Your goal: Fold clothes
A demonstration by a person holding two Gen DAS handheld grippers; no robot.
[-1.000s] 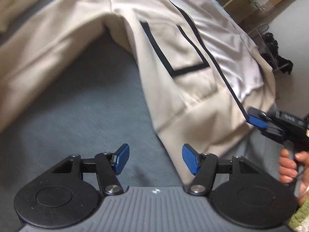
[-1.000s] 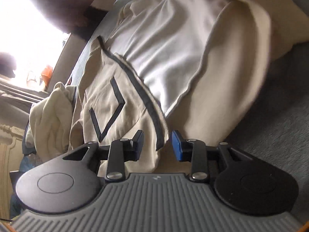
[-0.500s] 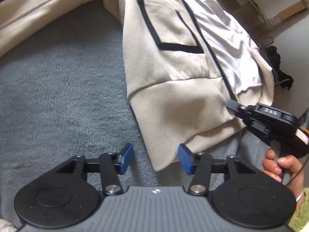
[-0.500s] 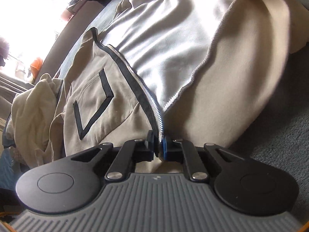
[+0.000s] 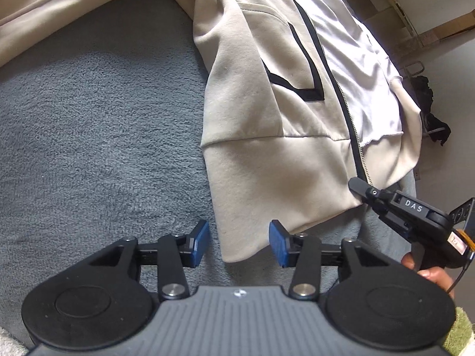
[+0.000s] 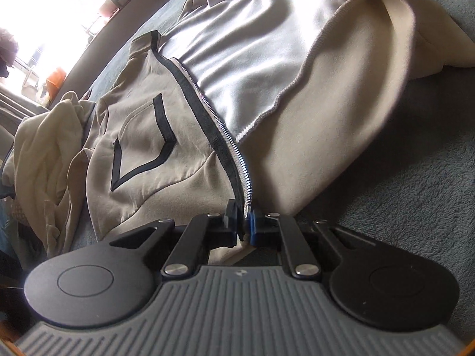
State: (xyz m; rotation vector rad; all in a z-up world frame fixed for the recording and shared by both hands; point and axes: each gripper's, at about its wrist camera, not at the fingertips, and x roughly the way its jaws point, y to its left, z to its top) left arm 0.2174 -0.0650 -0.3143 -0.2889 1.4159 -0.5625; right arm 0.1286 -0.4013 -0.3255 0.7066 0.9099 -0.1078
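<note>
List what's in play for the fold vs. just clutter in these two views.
In play:
- beige zip jacket
- its zipper edge, pinched in the right claw
- left claw, open at the hem corner

Clutter:
- crumpled cream garment
- dark bundle by the wall
- cardboard box

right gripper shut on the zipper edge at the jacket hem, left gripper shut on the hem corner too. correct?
Not quite. The left gripper is open: in the left wrist view its blue fingers stand apart on either side of the hem corner, not clamped on it. The right gripper is shut on the zipper edge of the jacket, as you said.
</note>
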